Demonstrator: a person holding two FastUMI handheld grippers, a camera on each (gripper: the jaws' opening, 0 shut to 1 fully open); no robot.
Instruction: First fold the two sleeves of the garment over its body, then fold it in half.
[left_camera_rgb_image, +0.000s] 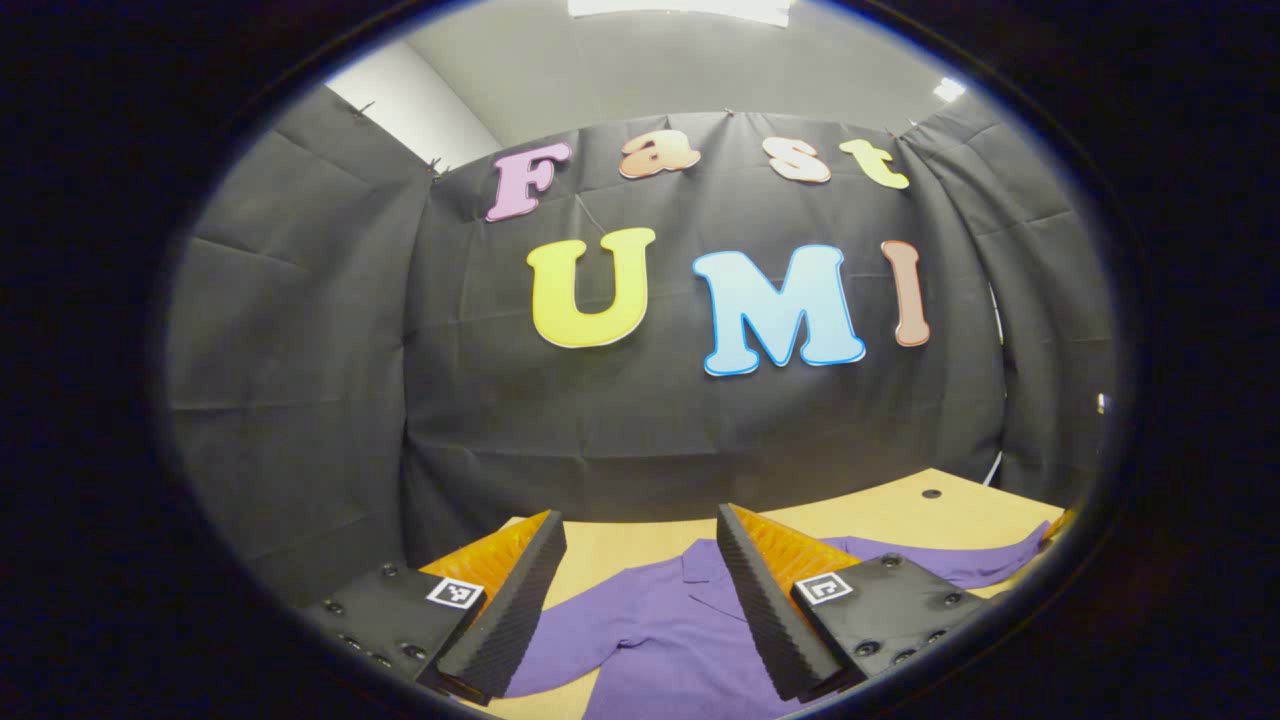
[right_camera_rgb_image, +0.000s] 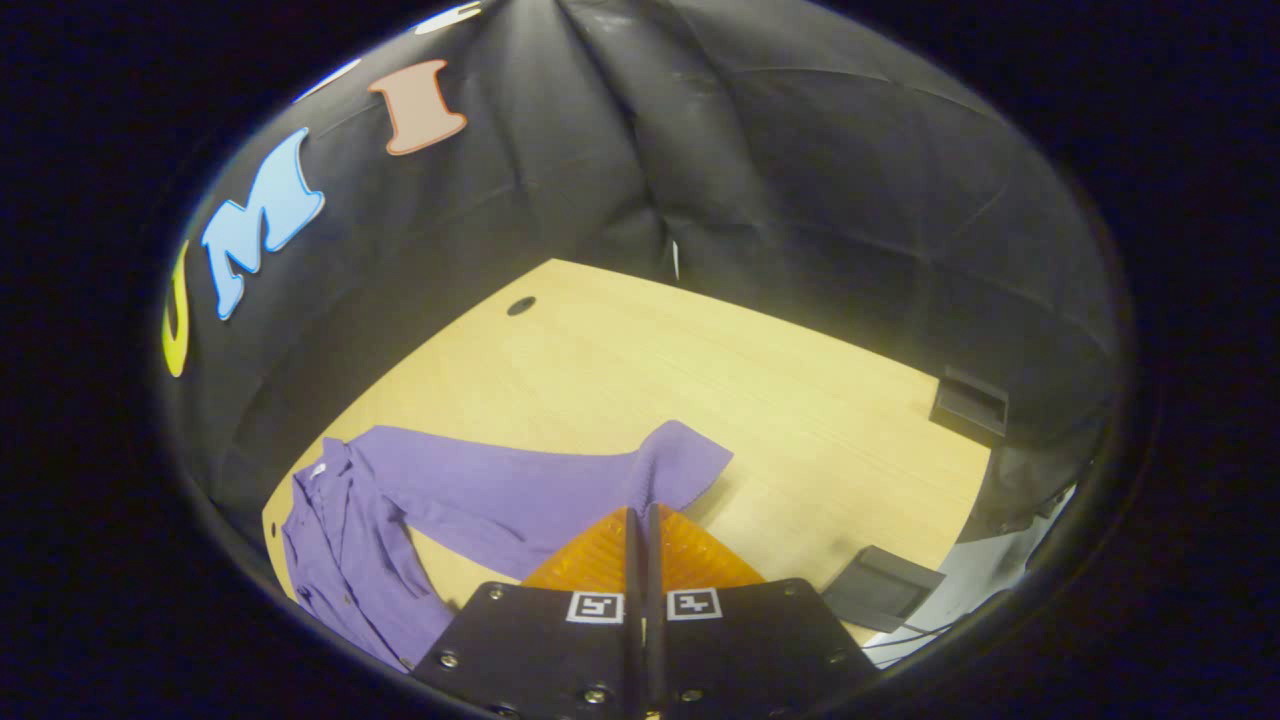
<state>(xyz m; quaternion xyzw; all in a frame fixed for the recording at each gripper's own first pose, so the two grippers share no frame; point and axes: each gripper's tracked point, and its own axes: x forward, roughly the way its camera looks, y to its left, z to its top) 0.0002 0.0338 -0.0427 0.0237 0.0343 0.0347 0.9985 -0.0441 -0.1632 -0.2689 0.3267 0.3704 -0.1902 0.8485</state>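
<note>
Left gripper (left_camera_rgb_image: 640, 560): fingers apart above shirt (left_camera_rgb_image: 660, 640) collar, at 6 o'clock. Right gripper (right_camera_rgb_image: 641, 520): fingers together on sleeve (right_camera_rgb_image: 520, 490); counter (right_camera_rgb_image: 700, 370) beyond.

At the bottom of the frame the left claw (left_camera_rgb_image: 640, 585) gapes wide above the purple garment (left_camera_rgb_image: 660, 640) spread across the wooden surface (left_camera_rgb_image: 900, 510)

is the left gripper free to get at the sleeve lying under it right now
Probably yes. The left gripper is open above the purple shirt, and the near sleeve lies flat on the wooden table with nothing over it.
</note>
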